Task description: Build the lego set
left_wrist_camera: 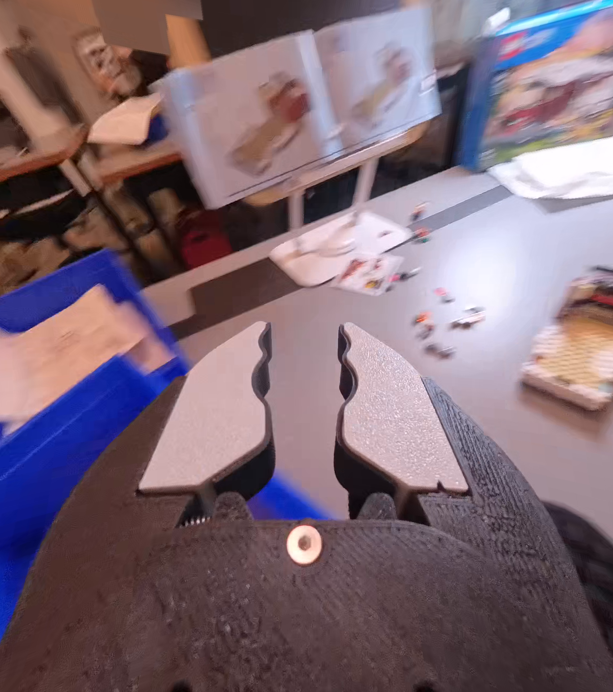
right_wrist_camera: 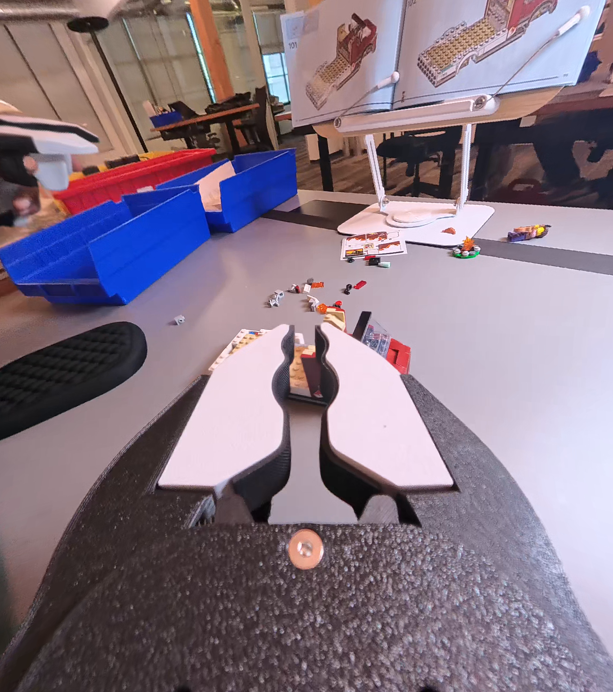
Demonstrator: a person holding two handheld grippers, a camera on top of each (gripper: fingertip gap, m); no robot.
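Note:
The partly built Lego truck (right_wrist_camera: 394,354), tan, white and dark red, lies on the grey table (right_wrist_camera: 522,374). My right gripper (right_wrist_camera: 305,331) hovers right over it with the jaws a narrow gap apart. The build shows through the gap; I cannot tell whether the fingers pinch it. Loose small pieces (right_wrist_camera: 312,292) lie just beyond. The left wrist view is blurred: my left gripper (left_wrist_camera: 304,329) is open and empty above the table, with the build (left_wrist_camera: 582,352) and loose pieces (left_wrist_camera: 443,325) to its right. The left gripper also shows at the far left of the right wrist view (right_wrist_camera: 35,138).
Blue bins (right_wrist_camera: 110,251) and a red bin (right_wrist_camera: 136,179) stand at the left. An open instruction book (right_wrist_camera: 428,48) rests on a white stand (right_wrist_camera: 417,217), with a sticker sheet (right_wrist_camera: 372,245) in front. A black ribbed oval object (right_wrist_camera: 54,378) lies near left. The Lego box (left_wrist_camera: 559,86) and a white bag (left_wrist_camera: 578,168) are far right. The tips of one gripper are about 40 cm away from the tips of the other.

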